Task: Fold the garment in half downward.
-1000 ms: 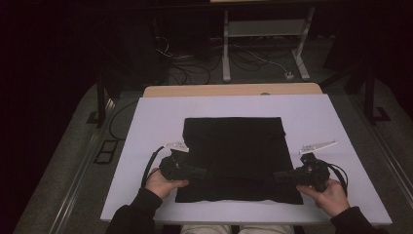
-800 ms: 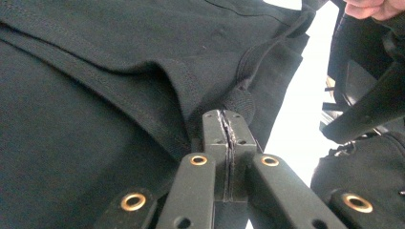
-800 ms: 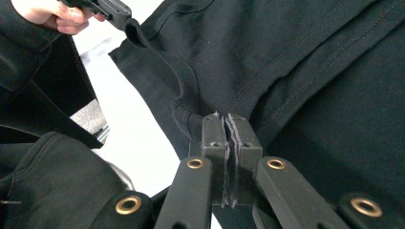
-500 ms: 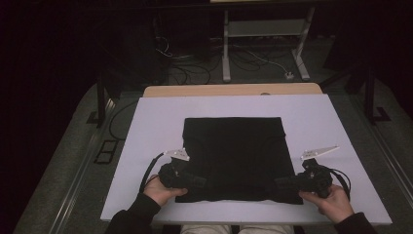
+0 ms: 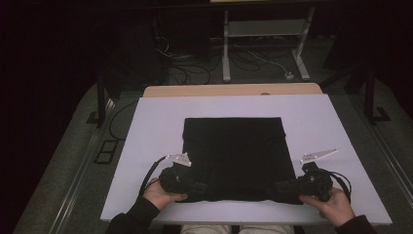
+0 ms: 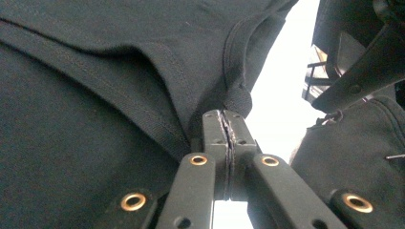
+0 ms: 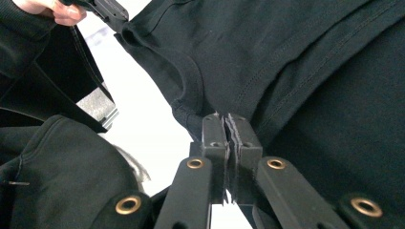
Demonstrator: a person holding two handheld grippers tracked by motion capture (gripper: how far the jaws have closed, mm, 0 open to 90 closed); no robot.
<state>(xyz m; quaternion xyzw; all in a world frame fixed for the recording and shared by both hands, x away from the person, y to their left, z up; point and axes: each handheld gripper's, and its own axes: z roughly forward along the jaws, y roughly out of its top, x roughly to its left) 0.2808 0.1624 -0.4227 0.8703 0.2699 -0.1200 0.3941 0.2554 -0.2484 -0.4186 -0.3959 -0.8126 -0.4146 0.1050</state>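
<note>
A black folded garment [image 5: 236,153] lies flat in the middle of the white table [image 5: 146,141]. My left gripper [image 5: 202,189] is at the garment's near left corner, its jaws pressed together on the hem [image 6: 237,100], and my left gripper [image 6: 224,129] shows the cloth pinched between them. At the near right corner my right gripper [image 5: 283,189] grips the same edge. In the right gripper view my right gripper [image 7: 224,131] is shut on the stitched hem [image 7: 188,112]. The garment's near edge runs between the two grippers.
A wooden board edge [image 5: 234,90] borders the table's far side. Beyond it on the dark floor stand a metal stand [image 5: 265,34] and loose cables [image 5: 195,68]. The person's dark sleeves [image 5: 139,219] come in at the bottom.
Both grippers have drawn back toward the person, pulling the garment's near edge with them. Both stay closed on the cloth.
</note>
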